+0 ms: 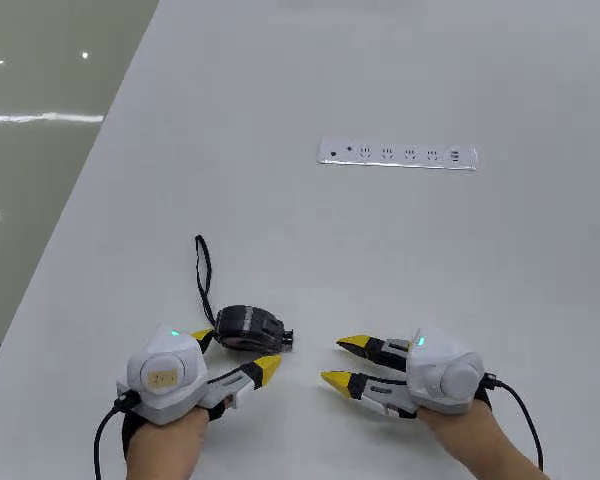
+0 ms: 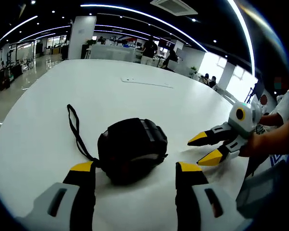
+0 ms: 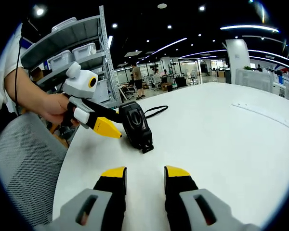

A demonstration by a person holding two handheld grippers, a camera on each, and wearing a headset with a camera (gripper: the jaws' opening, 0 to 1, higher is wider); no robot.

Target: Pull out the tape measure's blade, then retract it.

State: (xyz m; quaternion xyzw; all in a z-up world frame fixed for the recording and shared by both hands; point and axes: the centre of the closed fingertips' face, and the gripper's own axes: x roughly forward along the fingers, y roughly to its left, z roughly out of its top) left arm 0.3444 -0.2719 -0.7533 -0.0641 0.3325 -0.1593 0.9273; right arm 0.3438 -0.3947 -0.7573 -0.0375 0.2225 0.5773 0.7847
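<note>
While the tape measure (image 1: 248, 327) lies on the white table (image 1: 380, 260), the head view shows the left gripper (image 1: 235, 350) spread around it, unclamped, and the right gripper (image 1: 343, 360) parted and empty just beside. The left gripper view sets it between spread jaws. The right gripper view has it ahead of parted, empty jaws.

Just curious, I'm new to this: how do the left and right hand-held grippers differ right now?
The left hand-held gripper has jaws spread wide, flanking the tape measure. The right hand-held gripper has narrower jaws with nothing between them, pointing at the tape measure. Both are open and yellow-tipped.
</note>
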